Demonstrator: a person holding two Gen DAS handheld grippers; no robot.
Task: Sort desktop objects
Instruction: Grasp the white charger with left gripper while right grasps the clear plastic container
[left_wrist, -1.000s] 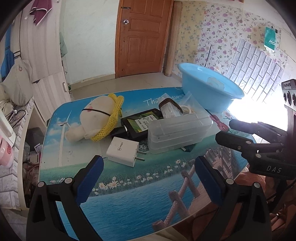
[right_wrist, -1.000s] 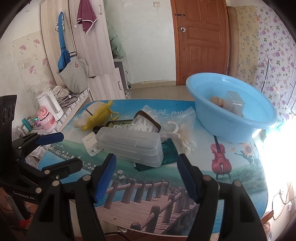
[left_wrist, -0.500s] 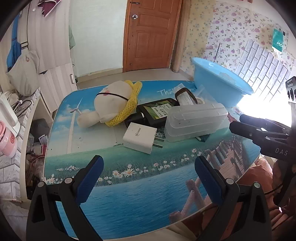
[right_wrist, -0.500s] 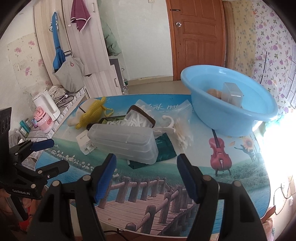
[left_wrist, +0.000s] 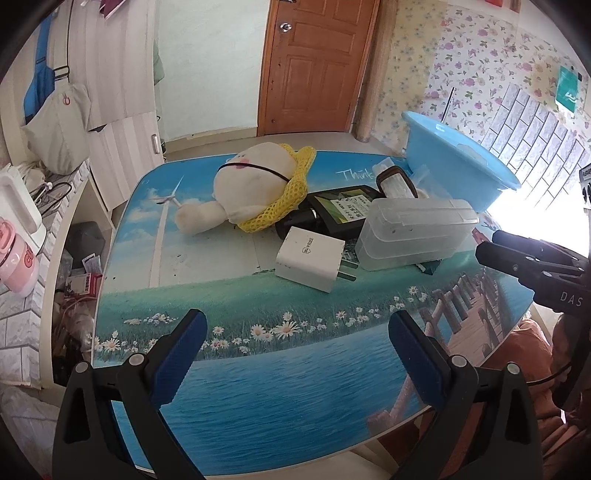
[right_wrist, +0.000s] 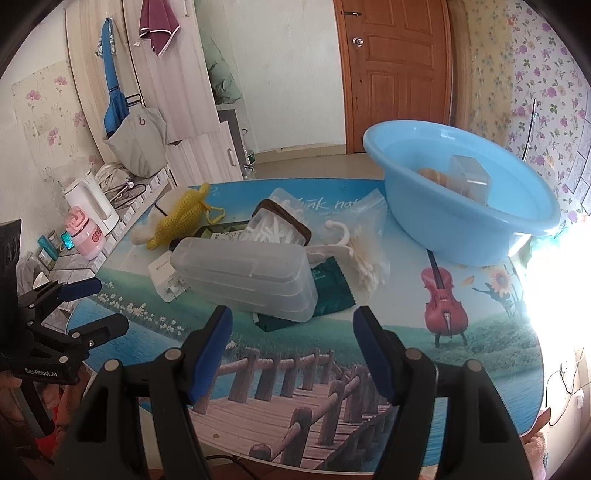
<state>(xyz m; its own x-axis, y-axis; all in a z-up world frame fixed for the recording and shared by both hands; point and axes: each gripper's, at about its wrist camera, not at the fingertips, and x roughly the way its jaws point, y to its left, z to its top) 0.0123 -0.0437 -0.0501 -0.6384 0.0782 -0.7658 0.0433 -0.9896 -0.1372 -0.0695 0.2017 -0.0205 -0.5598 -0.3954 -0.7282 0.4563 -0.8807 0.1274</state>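
A pile lies mid-table: a clear plastic box, a white charger, a white plush toy with a yellow net hat, a black packet, a brown-rimmed tub of white sticks, a white hook, a bag of cotton swabs and a dark green pouch. A blue basin holds a clear container. My left gripper is open and empty, near the table front. My right gripper is open and empty, just short of the clear box.
The picture-printed table ends close below both grippers. A low shelf at the left holds a white kettle and a pink cup. A wooden door and cupboards stand behind.
Both grippers have moved closer to the pile and turned slightly. The objects on the table have not moved. Both grippers stay open.
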